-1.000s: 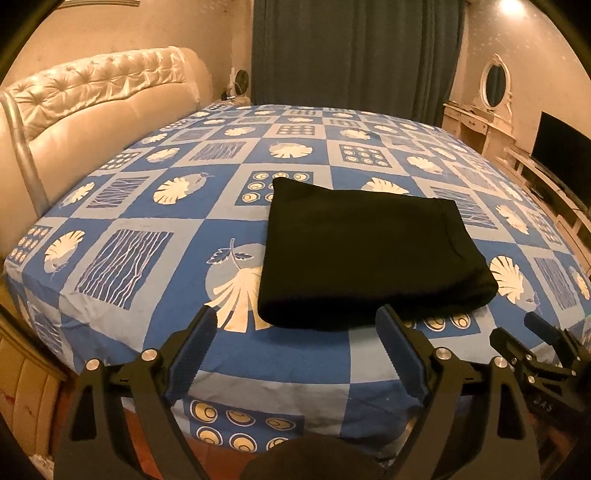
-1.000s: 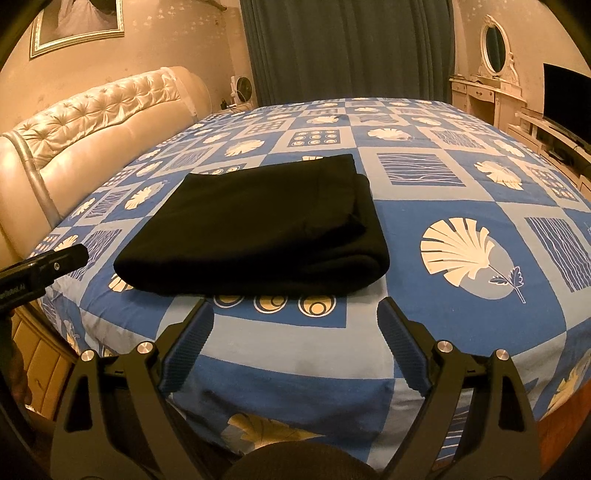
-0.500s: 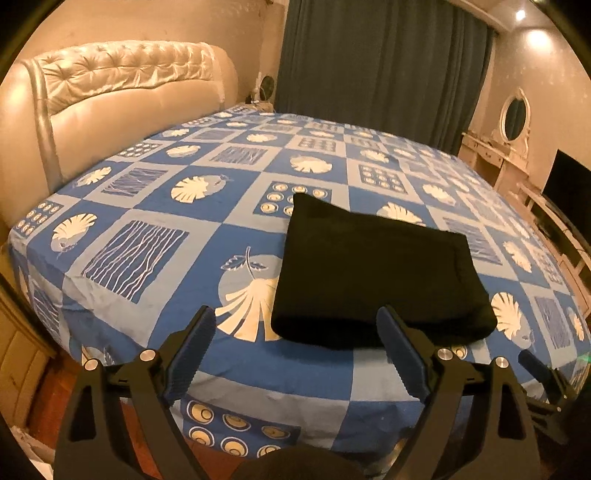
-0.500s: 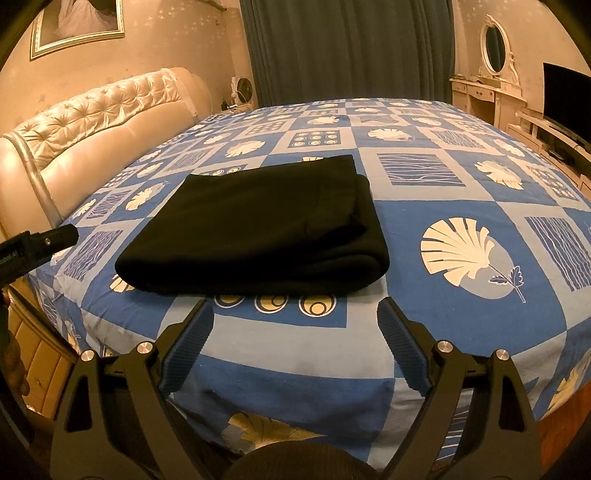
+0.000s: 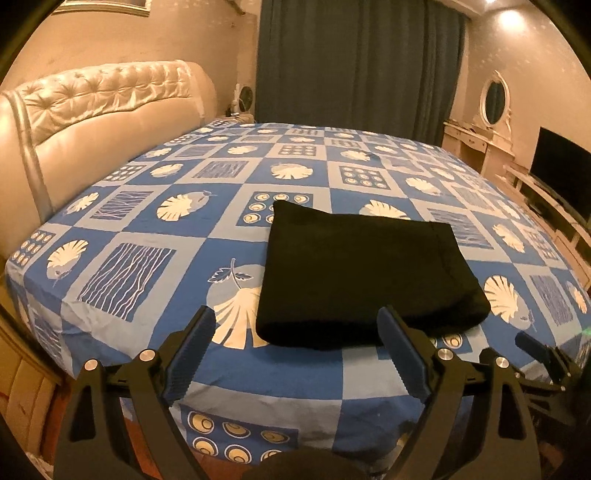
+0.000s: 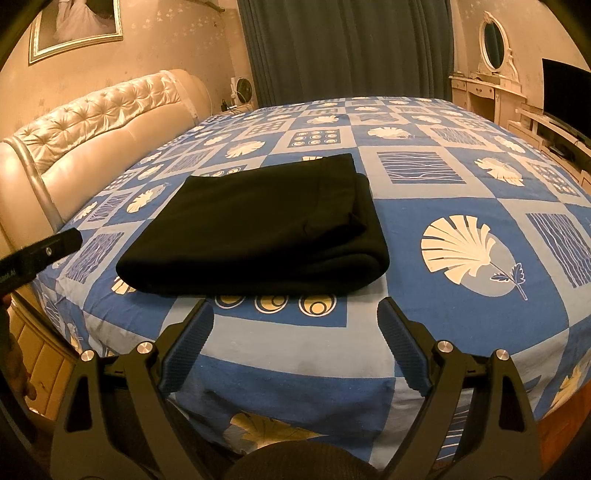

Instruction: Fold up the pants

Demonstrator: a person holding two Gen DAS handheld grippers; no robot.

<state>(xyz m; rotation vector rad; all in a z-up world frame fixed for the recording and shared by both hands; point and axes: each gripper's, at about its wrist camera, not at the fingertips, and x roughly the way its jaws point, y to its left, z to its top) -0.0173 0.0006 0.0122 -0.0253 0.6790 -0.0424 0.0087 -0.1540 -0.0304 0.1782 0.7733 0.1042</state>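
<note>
The black pants (image 5: 362, 273) lie folded into a flat rectangle on the blue patterned bed (image 5: 184, 229), near its front edge. They also show in the right wrist view (image 6: 258, 229). My left gripper (image 5: 295, 343) is open and empty, held just short of the front edge of the pants. My right gripper (image 6: 295, 332) is open and empty, also in front of the pants and apart from them. The right gripper's tip shows at the lower right of the left wrist view (image 5: 535, 354), and the left gripper's tip at the left edge of the right wrist view (image 6: 44, 251).
A cream tufted headboard (image 5: 92, 122) stands to the left. Dark curtains (image 5: 354, 66) hang behind the bed. A white dresser with an oval mirror (image 5: 495, 99) and a TV (image 5: 561, 170) stand at the right. A framed picture (image 6: 77, 26) hangs on the left wall.
The left gripper has tilted up and drawn back a little, so more of the wall and curtain shows. The right gripper has hardly moved. The pants lie still.
</note>
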